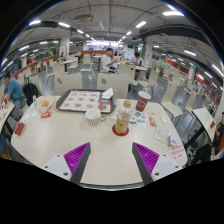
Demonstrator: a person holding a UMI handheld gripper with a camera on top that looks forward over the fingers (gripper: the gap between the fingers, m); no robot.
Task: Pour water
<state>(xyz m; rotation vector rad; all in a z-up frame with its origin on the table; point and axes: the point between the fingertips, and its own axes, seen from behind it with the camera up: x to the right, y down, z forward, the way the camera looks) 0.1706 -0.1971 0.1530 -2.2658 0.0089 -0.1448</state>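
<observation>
We are holding the gripper (112,160) with its 2 fingers spread, gripping nothing. The pitcher (121,122) is standing just ahead; we should approach level, centring it between them.

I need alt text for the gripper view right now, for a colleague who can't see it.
The open claw hovers over a pale round table, holding nothing. Beyond its fingers stand a clear jar and a white cup, with a tray behind them. A cafeteria hall with seated people lies beyond.
</observation>
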